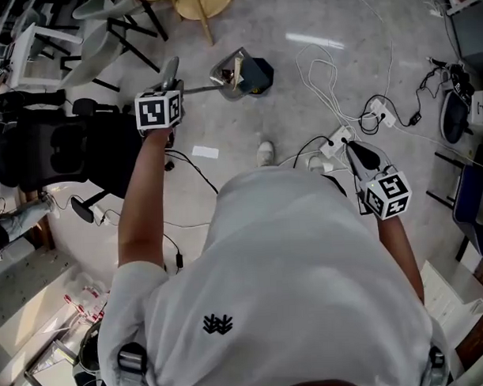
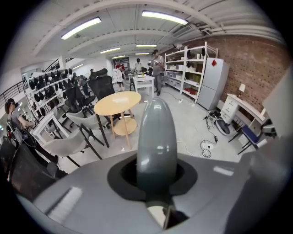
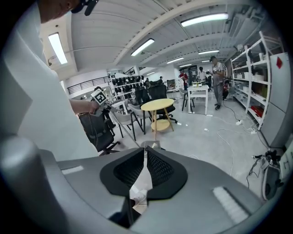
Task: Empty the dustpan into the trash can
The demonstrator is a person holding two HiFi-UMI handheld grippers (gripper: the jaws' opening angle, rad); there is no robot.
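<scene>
My left gripper (image 1: pixel 169 81) is shut on the grey dustpan handle (image 2: pixel 156 137), which stands up between its jaws in the left gripper view. In the head view the thin shaft runs right to the dustpan (image 1: pixel 229 73), which is tilted at the dark blue trash can (image 1: pixel 257 75) on the floor ahead. Light scraps show in the pan. My right gripper (image 1: pixel 354 151) hangs at the person's right side. Its black jaws meet at the tips with nothing between them (image 3: pixel 145 157). Pan and trash can (image 3: pixel 151 145) show small beyond those jaws.
White cables and power strips (image 1: pixel 338 137) lie on the floor to the right of the trash can. A black office chair (image 1: pixel 50 151) stands at the left. Beyond the can stand a round wooden table (image 1: pixel 203 3) and grey chairs (image 1: pixel 102 39). The person's shoe (image 1: pixel 265 153) is behind the can.
</scene>
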